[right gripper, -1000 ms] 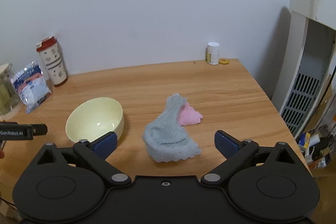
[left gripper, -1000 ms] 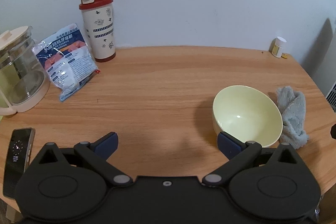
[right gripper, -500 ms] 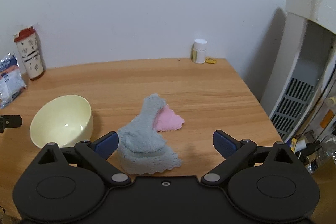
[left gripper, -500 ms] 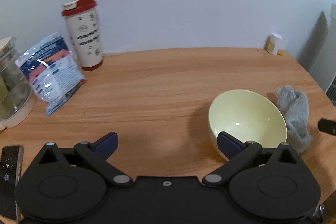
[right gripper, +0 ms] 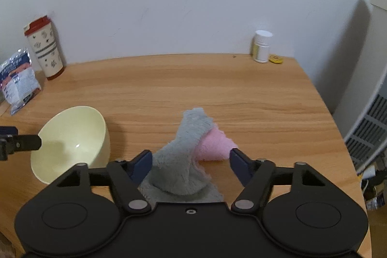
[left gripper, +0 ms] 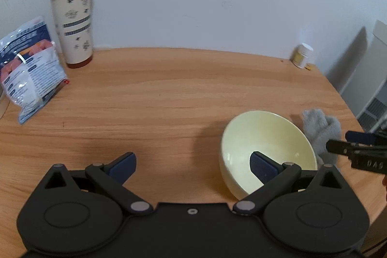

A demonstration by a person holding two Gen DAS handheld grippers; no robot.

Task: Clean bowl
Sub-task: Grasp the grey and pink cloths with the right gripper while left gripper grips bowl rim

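Going left to right in your left wrist view: the snack bag [left gripper: 26, 69] sits at the far left edge of the frame, and the red-lidded tumbler [left gripper: 72, 21] stands upright just beside it against the wall. Your left claw [left gripper: 193, 166] is spread wide with nothing in it. Its left finger hangs over bare wood at lower left of centre, while its right finger [left gripper: 262, 168] looks like it's poking over the near rim into the bowl [left gripper: 266, 139]. Hard to say if it's actually touching, since the angle is poor. The pale yellow bowl sits upright on the surface [left gripper: 169, 93], lower right of the frame. Right behind it is the grey cloth [left gripper: 321, 132], and your other claw pokes in from the right edge just over that cloth. A small white bottle [left gripper: 302, 56] stands at the upper right, by the wall.

In your right wrist view, the bowl [right gripper: 70, 142] is at lower left, with the left claw's finger reaching in over its left rim. Your right claw [right gripper: 191, 165] is open pretty wide too, gripping nothing. The cloth [right gripper: 183, 161] is bunched up between its fingers, grey on top with a pink part [right gripper: 215, 146] sticking out near the right finger. The left finger looks right up against the grey fabric. The white bottle [right gripper: 262, 46] and a small yellow disc [right gripper: 277, 59] sit at the back, upper right.
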